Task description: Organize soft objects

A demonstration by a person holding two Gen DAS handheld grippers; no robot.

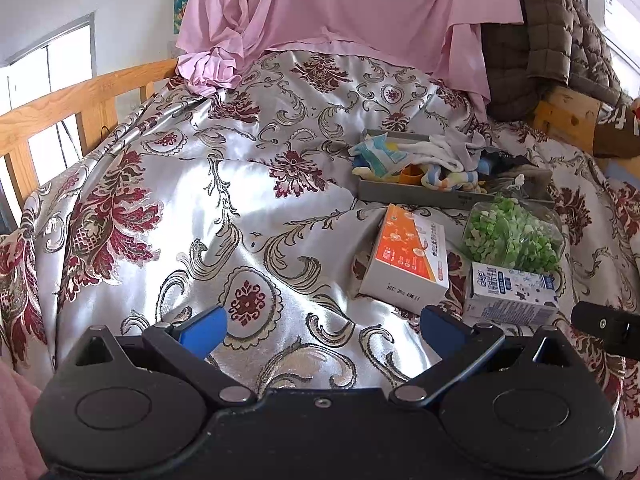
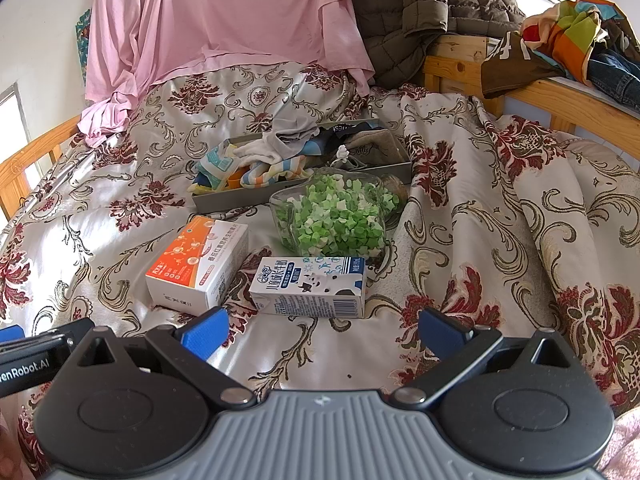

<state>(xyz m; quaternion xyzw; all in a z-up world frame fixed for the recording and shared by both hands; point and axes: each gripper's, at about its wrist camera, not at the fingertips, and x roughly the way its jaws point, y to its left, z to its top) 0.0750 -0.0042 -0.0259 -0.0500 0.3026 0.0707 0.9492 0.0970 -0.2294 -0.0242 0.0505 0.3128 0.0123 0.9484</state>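
A grey tray [image 2: 224,200] on the bed holds several socks and small cloths [image 2: 264,168]; it also shows in the left wrist view [image 1: 404,194]. In front of it lie a glass jar of green paper stars [image 2: 336,216], an orange and white box [image 2: 196,264] and a small milk carton [image 2: 312,286]. My right gripper [image 2: 324,332] is open and empty, just in front of the carton. My left gripper [image 1: 324,330] is open and empty over bare bedspread, left of the box [image 1: 404,264].
The bed is covered by a silver and red floral spread [image 1: 180,200]. A pink sheet [image 2: 224,20] drapes the far end. Wooden rails [image 1: 60,104] run on both sides. A brown quilted jacket [image 2: 420,0] and colourful clothes [image 2: 568,36] lie on the right rail.
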